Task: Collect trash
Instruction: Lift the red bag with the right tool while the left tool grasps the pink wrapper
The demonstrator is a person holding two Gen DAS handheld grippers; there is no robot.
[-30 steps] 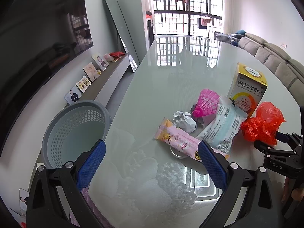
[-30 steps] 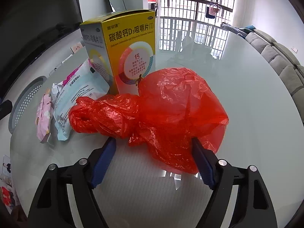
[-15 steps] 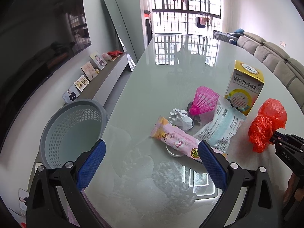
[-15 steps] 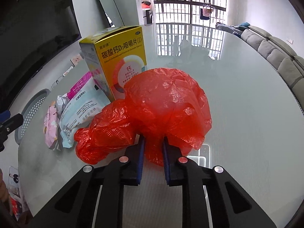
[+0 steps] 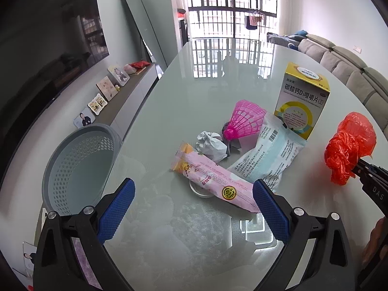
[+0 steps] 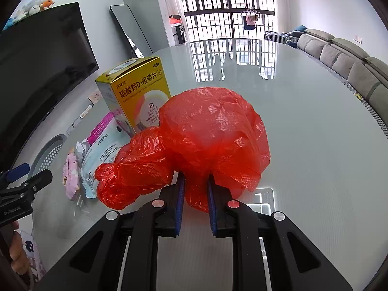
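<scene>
My right gripper [image 6: 196, 181] is shut on a crumpled red plastic bag [image 6: 206, 140], which it holds just above the glass table [image 6: 315, 133]. The same red bag [image 5: 349, 150] shows at the right of the left wrist view, with the right gripper [image 5: 361, 167] behind it. My left gripper [image 5: 194, 194] is open and holds nothing; it hovers over the table's near edge. Just beyond its fingers lies a pink snack wrapper [image 5: 213, 177]. Around that lie a crumpled white paper ball [image 5: 211, 143], a pale blue packet [image 5: 266, 160], a pink shuttlecock [image 5: 245, 121] and a yellow box [image 5: 303, 99].
A grey perforated basket [image 5: 80, 165] stands on the floor left of the table, beside my left gripper. A low cabinet with photo frames [image 5: 104, 97] runs along the left wall under a television. A grey sofa [image 5: 351, 68] lines the right side. The left gripper [image 6: 24, 181] shows at the right wrist view's left edge.
My right gripper closed on the red bag and lifted it off the table, rolling a little. The left gripper drifted slightly and stayed open.
</scene>
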